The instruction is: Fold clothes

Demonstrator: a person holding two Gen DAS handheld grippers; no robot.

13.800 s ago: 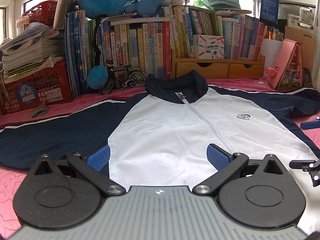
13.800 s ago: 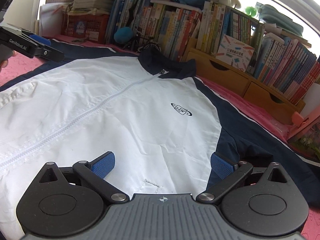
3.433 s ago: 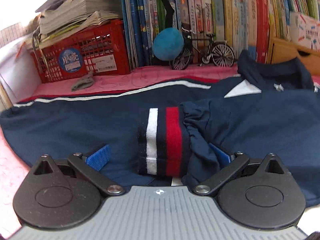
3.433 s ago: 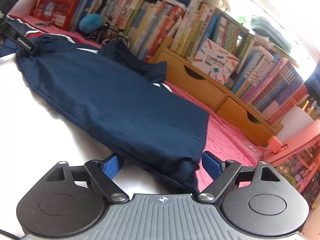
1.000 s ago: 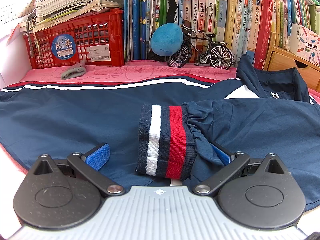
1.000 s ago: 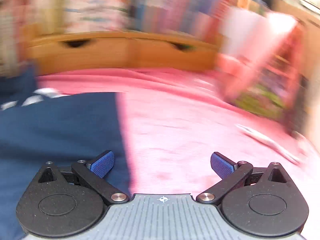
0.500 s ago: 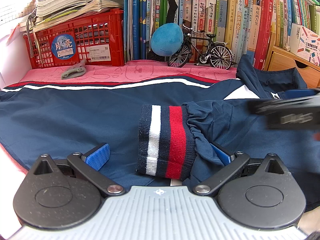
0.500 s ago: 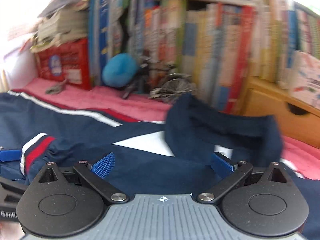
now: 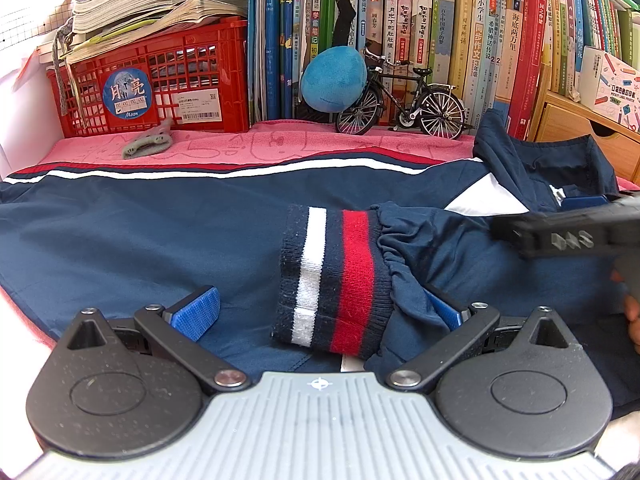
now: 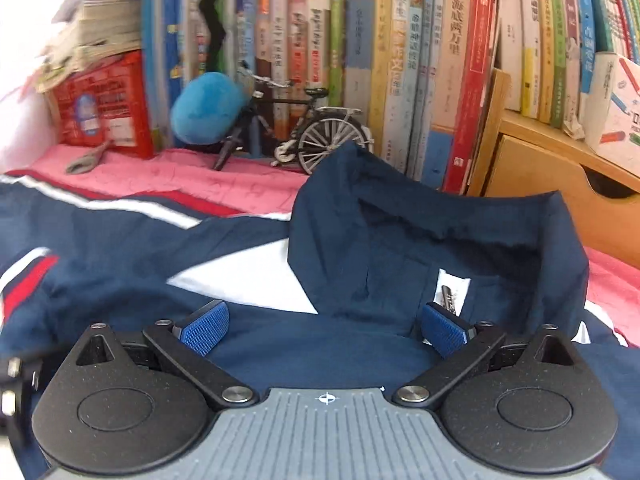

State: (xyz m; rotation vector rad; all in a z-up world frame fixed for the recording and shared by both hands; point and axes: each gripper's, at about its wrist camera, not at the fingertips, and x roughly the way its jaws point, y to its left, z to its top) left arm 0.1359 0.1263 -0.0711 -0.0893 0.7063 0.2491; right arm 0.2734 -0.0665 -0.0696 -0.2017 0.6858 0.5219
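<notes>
My left hand-held gripper [image 9: 316, 312] has not moved in the last second: jaws spread wide around the striped cuff [image 9: 334, 276] of the jacket [image 9: 140, 236], which lies across the pink worktop [image 9: 248, 142]. My right hand-held gripper [image 10: 324, 330], which pointed off the worktop's right edge a second ago, now hangs released over the collar [image 10: 432, 240].

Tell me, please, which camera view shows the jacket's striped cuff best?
The left wrist view. There the striped cuff lies sharp and whole between the open fingers of the left gripper, its white and red bands plain. The right wrist view catches only a blurred part of it at the far left edge.
</notes>
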